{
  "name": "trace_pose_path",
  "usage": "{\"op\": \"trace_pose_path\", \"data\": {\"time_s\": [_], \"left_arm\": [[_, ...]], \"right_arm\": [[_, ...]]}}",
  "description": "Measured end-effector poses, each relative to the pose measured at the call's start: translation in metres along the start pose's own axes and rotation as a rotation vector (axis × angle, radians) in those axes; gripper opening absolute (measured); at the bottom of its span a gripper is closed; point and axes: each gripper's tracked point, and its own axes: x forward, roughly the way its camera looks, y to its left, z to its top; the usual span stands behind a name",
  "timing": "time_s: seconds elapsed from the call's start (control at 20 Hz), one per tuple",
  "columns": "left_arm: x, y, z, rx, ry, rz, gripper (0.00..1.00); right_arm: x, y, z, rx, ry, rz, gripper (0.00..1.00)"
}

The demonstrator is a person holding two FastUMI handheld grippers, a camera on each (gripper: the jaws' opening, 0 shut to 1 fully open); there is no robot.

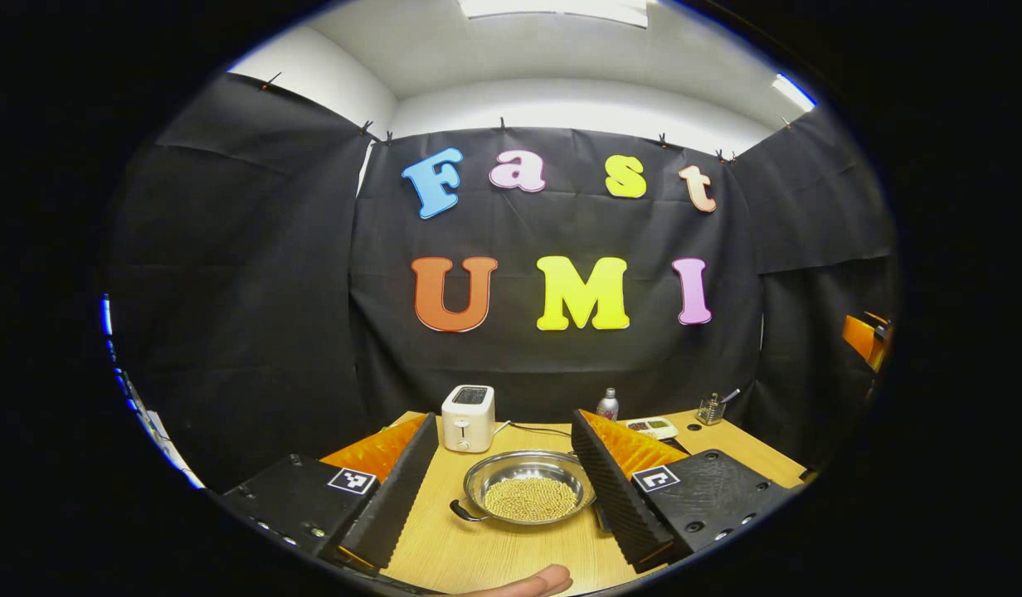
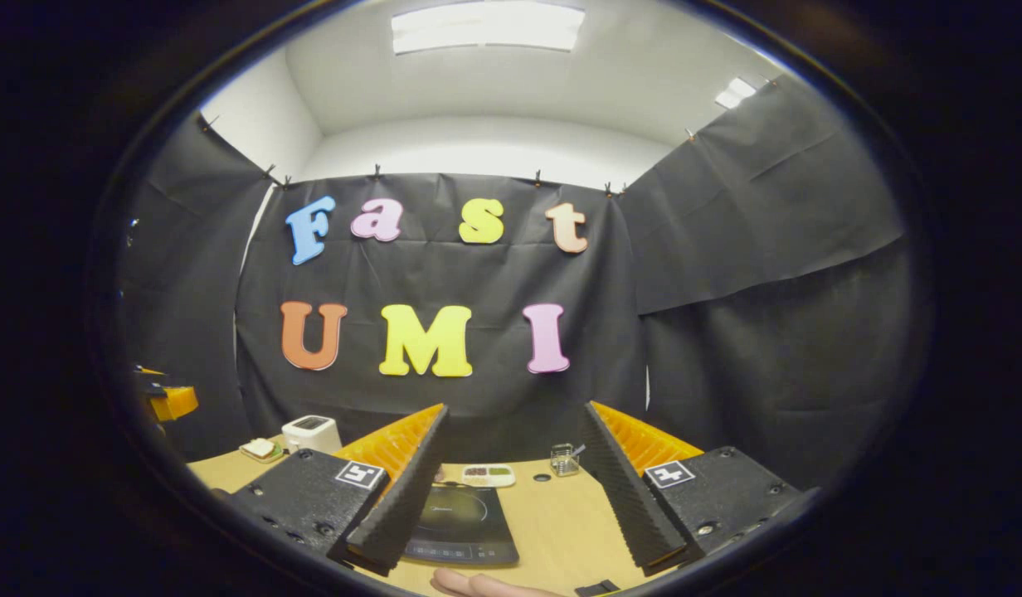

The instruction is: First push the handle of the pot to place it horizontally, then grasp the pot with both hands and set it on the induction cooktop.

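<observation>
A shiny steel pot (image 1: 529, 487) holding small yellowish grains sits on the wooden table (image 1: 486, 551) in the left gripper view. Its dark handle (image 1: 465, 513) sticks out at the near left. My left gripper (image 1: 503, 448) stands open, its fingers on either side of the pot and apart from it. In the right gripper view a black induction cooktop (image 2: 465, 514) lies flat on the table, just right of the left finger. My right gripper (image 2: 515, 423) is open with nothing between its fingers.
A white toaster (image 1: 468, 418) stands behind the pot, with a small bottle (image 1: 608, 405), a tray of compartments (image 1: 652, 427) and a wire holder (image 1: 711, 409) to the right. A hand's fingertip (image 1: 532, 582) shows at the bottom edge. The other gripper (image 2: 164, 398) appears at the far left.
</observation>
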Motion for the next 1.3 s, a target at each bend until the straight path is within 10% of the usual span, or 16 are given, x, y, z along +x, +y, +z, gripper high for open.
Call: {"op": "trace_pose_path", "data": {"time_s": [0.4,0.9,1.05,1.3], "left_arm": [[0.008,-0.005,-0.010,0.008,0.028,-0.046,0.95],[0.029,-0.004,-0.055,0.019,0.139,-0.083,0.67],[0.031,-0.006,-0.077,0.013,0.202,-0.113,0.06],[0.041,0.002,-0.133,0.057,0.344,-0.118,0.00]], "right_arm": [[0.001,0.012,-0.006,0.025,0.019,0.033,0.99],[0.004,0.017,-0.008,0.050,0.018,0.055,0.99],[0.004,0.014,-0.006,0.069,0.007,0.050,0.96],[0.003,0.014,-0.010,0.085,0.003,0.060,0.96]]}}
